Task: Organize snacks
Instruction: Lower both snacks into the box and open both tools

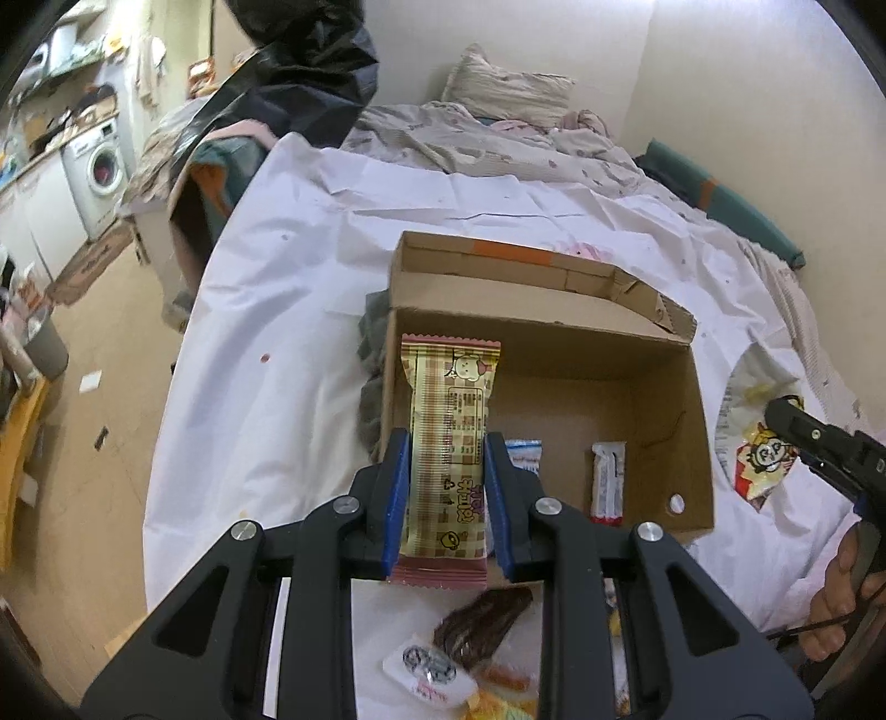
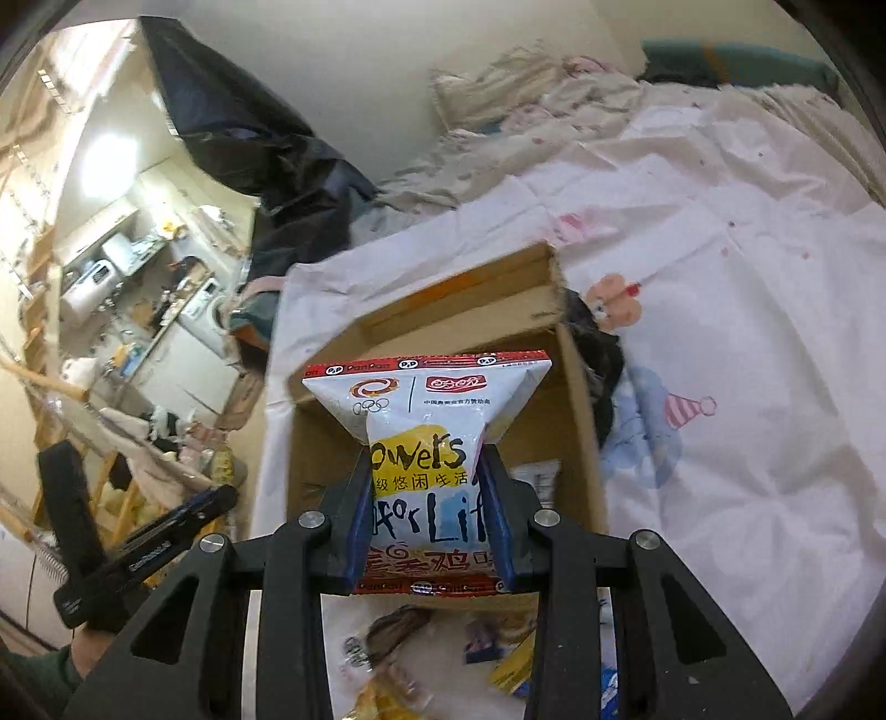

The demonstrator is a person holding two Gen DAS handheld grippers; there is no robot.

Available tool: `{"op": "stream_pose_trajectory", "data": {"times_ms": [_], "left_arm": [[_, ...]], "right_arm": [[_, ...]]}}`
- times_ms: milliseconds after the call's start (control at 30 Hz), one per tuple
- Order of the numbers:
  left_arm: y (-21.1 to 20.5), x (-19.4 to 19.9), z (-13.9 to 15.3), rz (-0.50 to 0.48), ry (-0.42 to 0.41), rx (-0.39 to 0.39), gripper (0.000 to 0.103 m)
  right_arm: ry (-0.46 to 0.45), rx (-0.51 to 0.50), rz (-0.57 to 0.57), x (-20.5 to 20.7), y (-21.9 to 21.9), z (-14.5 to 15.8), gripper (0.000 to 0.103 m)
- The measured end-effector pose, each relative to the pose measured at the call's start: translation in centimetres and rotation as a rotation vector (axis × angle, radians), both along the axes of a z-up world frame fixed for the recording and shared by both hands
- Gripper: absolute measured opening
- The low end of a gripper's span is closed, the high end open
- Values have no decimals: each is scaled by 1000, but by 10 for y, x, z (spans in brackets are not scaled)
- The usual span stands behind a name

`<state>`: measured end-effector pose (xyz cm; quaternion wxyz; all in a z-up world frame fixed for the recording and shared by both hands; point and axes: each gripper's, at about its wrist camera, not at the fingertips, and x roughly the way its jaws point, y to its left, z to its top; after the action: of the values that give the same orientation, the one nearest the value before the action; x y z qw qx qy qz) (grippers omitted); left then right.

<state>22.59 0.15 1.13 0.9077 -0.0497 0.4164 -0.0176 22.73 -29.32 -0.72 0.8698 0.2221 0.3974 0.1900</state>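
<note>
My left gripper (image 1: 447,443) is shut on a long beige-and-pink checked snack bar (image 1: 449,421), held lengthwise above the near left wall of an open cardboard box (image 1: 700,437). Inside the box lie a red-and-white bar (image 1: 608,482) and a blue-and-white packet (image 1: 525,451). My right gripper (image 2: 425,455) is shut on a white puffed snack bag (image 2: 426,410) with red edges, held over the same cardboard box (image 2: 576,421). That bag (image 1: 761,459) and the right gripper also show at the right edge of the left wrist view. More loose snacks (image 1: 476,626) lie on the sheet in front of the box.
The box sits on a white sheet (image 1: 266,343) spread over a bed, with a crumpled duvet (image 1: 470,138) and pillow behind. A dark cloth (image 1: 372,354) lies against the box's left side. A black bag (image 1: 310,50) and washing machine (image 1: 97,166) stand beyond, left.
</note>
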Motion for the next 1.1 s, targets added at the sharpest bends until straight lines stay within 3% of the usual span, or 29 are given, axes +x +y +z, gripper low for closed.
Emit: {"op": "stream_pose_trajectory", "data": {"times_ms": [200,467,700,1100], "left_arm": [[-10,18,-25,-21,21,30,22],[-14,27,-52,-14,73,51,22],[-14,31,-58,4,77,68,23],[-15,33,-59,-4,73,71,23]], "right_arm": [[102,-24,-29,14,-1,-37,37],[144,-89,-2,21,13,-53,37],[199,-102,3,28,18,-65,36],[194,-112,0,27,21,-64,39]]}}
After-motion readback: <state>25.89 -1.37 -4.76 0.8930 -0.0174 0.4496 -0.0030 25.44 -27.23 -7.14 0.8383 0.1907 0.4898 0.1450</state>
